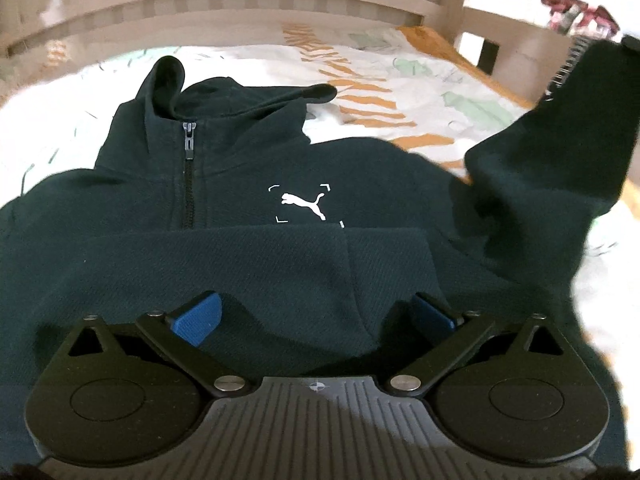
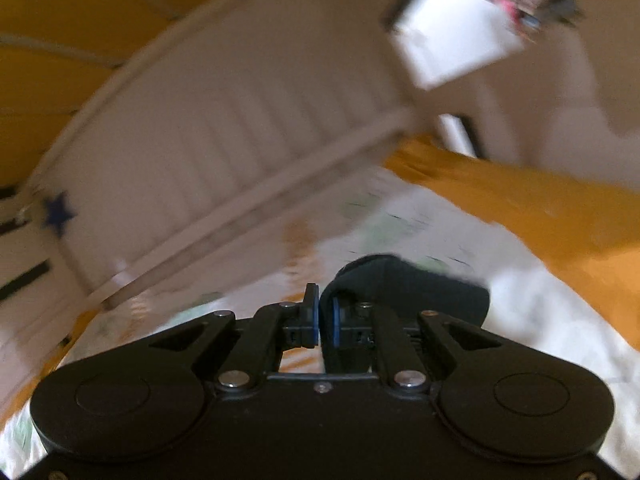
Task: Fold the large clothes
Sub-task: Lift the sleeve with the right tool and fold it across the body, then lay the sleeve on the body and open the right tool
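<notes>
From our left wrist camera, the dark jacket [image 1: 248, 216] lies front-up on the patterned bedsheet [image 1: 400, 80], its zipper line running away from us, collar toward the headboard [image 1: 240, 4]. One sleeve [image 1: 560, 152] rises at right. Our left gripper [image 1: 316, 316] hovers low over the hem, fingers spread wide, holding nothing.

From the right wrist camera, tilted and blurred, our right gripper [image 2: 326, 320] is pinched onto the dark sleeve cuff [image 2: 412, 288] above the sheet.
</notes>
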A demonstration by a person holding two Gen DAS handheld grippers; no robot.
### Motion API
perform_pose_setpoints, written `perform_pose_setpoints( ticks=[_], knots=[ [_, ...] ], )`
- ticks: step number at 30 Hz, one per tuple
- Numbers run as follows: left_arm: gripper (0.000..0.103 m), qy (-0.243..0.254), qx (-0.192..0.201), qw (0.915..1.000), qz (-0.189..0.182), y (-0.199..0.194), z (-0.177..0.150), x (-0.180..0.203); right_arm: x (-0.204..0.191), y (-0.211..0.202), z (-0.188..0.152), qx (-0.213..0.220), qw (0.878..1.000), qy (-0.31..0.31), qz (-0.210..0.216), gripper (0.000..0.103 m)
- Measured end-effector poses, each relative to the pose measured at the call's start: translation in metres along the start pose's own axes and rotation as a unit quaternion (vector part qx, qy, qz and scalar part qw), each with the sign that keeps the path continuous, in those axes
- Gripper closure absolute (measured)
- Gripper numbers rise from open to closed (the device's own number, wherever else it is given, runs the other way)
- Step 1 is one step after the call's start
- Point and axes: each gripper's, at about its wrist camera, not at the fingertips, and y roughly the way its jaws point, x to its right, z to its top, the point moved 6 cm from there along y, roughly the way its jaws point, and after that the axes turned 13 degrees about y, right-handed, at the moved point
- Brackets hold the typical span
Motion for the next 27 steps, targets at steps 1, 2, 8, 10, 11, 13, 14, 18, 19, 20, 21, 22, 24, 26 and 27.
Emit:
perform_pose_setpoints(
  ticks=[1, 2, 8, 10, 11, 13, 14, 18, 19, 20, 21, 22, 24, 26, 27],
  knots=[
    [0.002, -0.009, 0.001, 0.9999, -0.011, -0.005, 0.0, -0.004, -0.017, -0.001, -0.004, -0.003, 1.0, -0.018, 0.012, 0.088],
    [0.002, -0.018, 0.003, 0.9997, -0.015, -0.01, 0.0, -0.009, -0.036, -0.003, -0.009, -0.007, 0.999, -0.039, 0.022, 0.088],
    [0.002, -0.096, 0.032, 0.9948, -0.01, -0.055, -0.013, -0.068, -0.135, 0.003, -0.071, -0.068, 0.985, -0.139, 0.081, 0.088],
    [0.002, -0.118, 0.037, 0.9923, -0.003, -0.067, -0.018, -0.091, -0.161, 0.011, -0.105, -0.094, 0.976, -0.172, 0.093, 0.088],
    [0.002, -0.127, 0.04, 0.9911, 0.002, -0.074, -0.022, -0.102, -0.171, 0.015, -0.124, -0.109, 0.972, -0.185, 0.097, 0.088],
    [0.002, -0.143, 0.045, 0.9886, 0.014, -0.087, -0.029, -0.124, -0.186, 0.026, -0.159, -0.143, 0.965, -0.194, 0.105, 0.088],
    [0.002, -0.149, 0.047, 0.9875, 0.019, -0.093, -0.032, -0.134, -0.194, 0.032, -0.177, -0.161, 0.96, -0.199, 0.109, 0.088],
    [0.002, -0.175, 0.051, 0.9826, 0.036, -0.111, -0.048, -0.164, -0.217, 0.049, -0.254, -0.218, 0.938, -0.247, 0.108, 0.087],
    [0.002, -0.181, 0.05, 0.9815, 0.038, -0.114, -0.052, -0.171, -0.219, 0.051, -0.272, -0.232, 0.931, -0.259, 0.108, 0.087],
    [0.002, -0.185, 0.049, 0.9807, 0.04, -0.116, -0.055, -0.175, -0.222, 0.052, -0.29, -0.243, 0.925, -0.273, 0.107, 0.087],
    [0.001, -0.189, 0.046, 0.9799, 0.041, -0.118, -0.059, -0.18, -0.224, 0.052, -0.307, -0.251, 0.918, -0.288, 0.103, 0.086],
    [0.001, -0.192, 0.045, 0.9795, 0.041, -0.119, -0.062, -0.183, -0.223, 0.051, -0.319, -0.257, 0.913, -0.301, 0.099, 0.085],
    [0.001, -0.199, 0.041, 0.9784, 0.04, -0.121, -0.068, -0.189, -0.222, 0.049, -0.344, -0.274, 0.901, -0.324, 0.09, 0.069],
    [0.001, -0.204, 0.041, 0.9774, 0.038, -0.122, -0.07, -0.191, -0.219, 0.039, -0.361, -0.293, 0.891, -0.334, 0.097, 0.038],
    [0.001, -0.206, 0.042, 0.9771, 0.036, -0.123, -0.071, -0.191, -0.218, 0.034, -0.367, -0.305, 0.883, -0.34, 0.108, 0.022]
  ],
)
